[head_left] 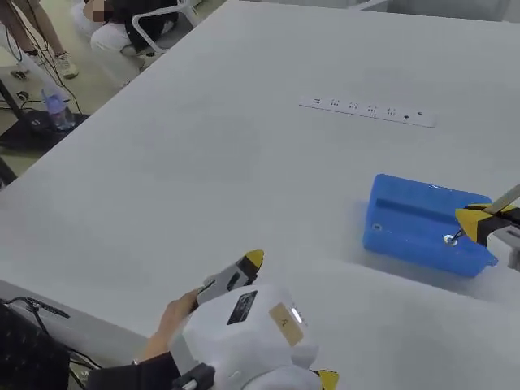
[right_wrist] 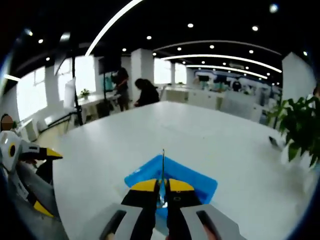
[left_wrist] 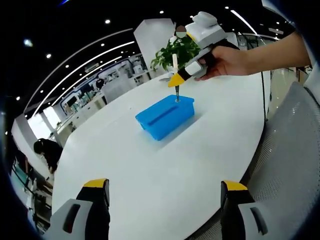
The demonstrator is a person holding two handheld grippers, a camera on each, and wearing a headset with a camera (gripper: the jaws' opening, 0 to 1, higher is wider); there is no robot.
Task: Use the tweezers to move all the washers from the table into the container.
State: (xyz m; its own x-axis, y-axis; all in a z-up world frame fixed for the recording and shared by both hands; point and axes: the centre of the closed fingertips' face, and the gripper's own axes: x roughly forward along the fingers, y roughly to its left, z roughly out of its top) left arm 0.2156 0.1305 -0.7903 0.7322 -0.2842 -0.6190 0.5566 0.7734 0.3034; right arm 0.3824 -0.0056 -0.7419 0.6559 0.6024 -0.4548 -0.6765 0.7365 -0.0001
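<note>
A blue container (head_left: 406,213) lies on the white table (head_left: 203,162) at the right. My right gripper (head_left: 487,218) comes in from the right edge, shut on the tweezers (head_left: 463,230). Their tip holds a small washer (head_left: 449,239) over the container's near side. Another washer (head_left: 375,227) lies inside, at the container's left end. My left gripper (head_left: 290,318) hovers open at the table's near edge, holding nothing. The left gripper view shows the tweezers (left_wrist: 175,75) pointing down into the container (left_wrist: 165,116). In the right gripper view the tweezers (right_wrist: 162,167) stick out between the shut jaws over the container (right_wrist: 200,185).
A white power strip (head_left: 367,110) lies on the table beyond the container. A person sits past the far left corner, near a water bottle (head_left: 55,110) on the floor. A potted plant (left_wrist: 175,50) stands behind the table, and a mesh chair (left_wrist: 290,165) is beside it.
</note>
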